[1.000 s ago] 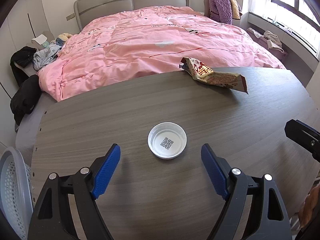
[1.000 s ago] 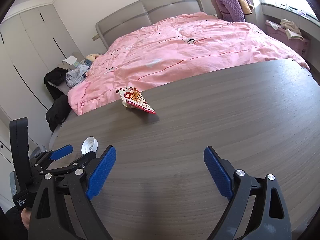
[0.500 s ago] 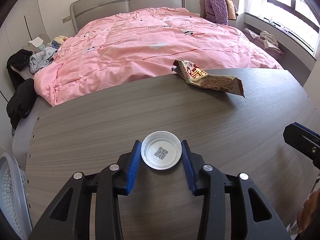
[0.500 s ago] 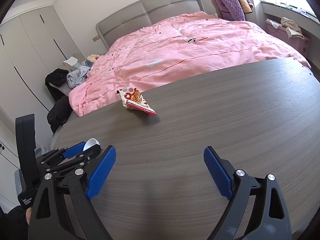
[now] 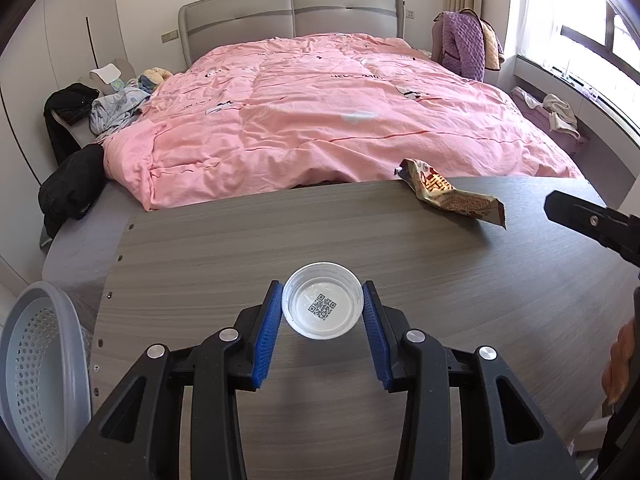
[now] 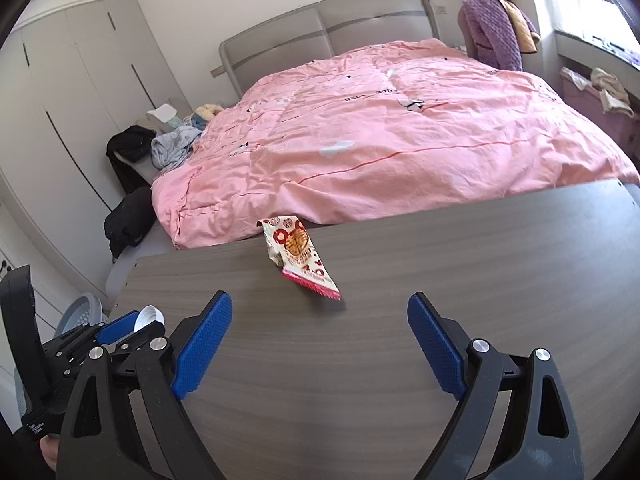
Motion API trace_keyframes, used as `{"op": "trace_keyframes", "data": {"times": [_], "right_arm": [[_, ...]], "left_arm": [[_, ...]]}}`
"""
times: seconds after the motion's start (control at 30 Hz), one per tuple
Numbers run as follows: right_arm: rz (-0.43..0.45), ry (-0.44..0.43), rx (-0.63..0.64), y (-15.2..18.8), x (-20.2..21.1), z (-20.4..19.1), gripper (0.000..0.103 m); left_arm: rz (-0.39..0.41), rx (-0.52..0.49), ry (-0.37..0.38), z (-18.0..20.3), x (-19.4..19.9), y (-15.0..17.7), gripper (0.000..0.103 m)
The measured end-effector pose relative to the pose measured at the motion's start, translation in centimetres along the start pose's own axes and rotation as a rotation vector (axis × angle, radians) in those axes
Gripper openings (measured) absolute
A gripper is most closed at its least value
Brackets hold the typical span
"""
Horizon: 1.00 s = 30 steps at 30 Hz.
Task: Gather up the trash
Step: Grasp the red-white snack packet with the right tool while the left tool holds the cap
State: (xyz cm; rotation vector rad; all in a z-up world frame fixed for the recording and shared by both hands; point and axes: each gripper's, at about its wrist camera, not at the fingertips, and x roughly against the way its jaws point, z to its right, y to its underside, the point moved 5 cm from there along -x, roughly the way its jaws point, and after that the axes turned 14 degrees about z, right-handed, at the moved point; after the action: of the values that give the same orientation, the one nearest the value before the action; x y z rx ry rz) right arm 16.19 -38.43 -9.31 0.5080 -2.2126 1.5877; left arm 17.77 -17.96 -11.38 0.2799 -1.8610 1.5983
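left wrist: close above table, facing bed | right wrist: same, rightward | shared: table, bed

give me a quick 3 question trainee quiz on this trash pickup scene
1. True or false: the left gripper is shut on the white lid.
2. Which item lies on the table untouched? A) snack wrapper B) drink can C) paper cup
3. Fill in: the right gripper is ____ with nothing between its pads.

Key: 1 true. 2 A. 3 open. A grey perforated basket stands beside the table's left end, a likely drop spot for the lid.
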Motion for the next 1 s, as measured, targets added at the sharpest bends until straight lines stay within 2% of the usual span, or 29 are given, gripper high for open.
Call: {"op": "trace_keyframes", "data": {"times": [0.13,0.33,0.5,0.67,0.77,0.8,0.87,1.0], "right_arm": [[-0.057,-0.043,0.051,-1.2,-2.7,-1.1,0.088],[-0.173,-0.002,0.143,-0.5,-7.7,-1.7,0.088],[-0.219,0.006,0.176,0.5,-10.0,-2.0,0.085],[-0.230,0.027,0.223,1.2,-11.0,-2.5,0.073],[-0.225,0.036,0.253,1.3,-10.8,-3.0,0.057],[-0.224,0.036,0.255,1.4,-10.8,-3.1,0.046],[-0.224,0.026,0.243,1.4,-10.5,-3.2,0.037],[-0.213,-0.004,0.169,2.1,-8.8,-3.2,0.035]], "left_arm": [[0.012,0.016,-0.015,-0.9,0.8,-0.4,0.039],[0.020,0.026,-0.026,-1.4,1.3,-0.6,0.039],[0.023,0.027,-0.030,-1.6,1.7,-0.6,0.039],[0.021,0.033,-0.037,-2.0,1.9,-0.6,0.039],[0.021,0.041,-0.038,-2.3,1.9,-0.6,0.039],[0.021,0.044,-0.036,-2.3,2.0,-0.6,0.039],[0.023,0.047,-0.034,-2.4,2.1,-0.6,0.039],[0.032,0.055,-0.028,-2.6,2.6,-0.6,0.039]]}}
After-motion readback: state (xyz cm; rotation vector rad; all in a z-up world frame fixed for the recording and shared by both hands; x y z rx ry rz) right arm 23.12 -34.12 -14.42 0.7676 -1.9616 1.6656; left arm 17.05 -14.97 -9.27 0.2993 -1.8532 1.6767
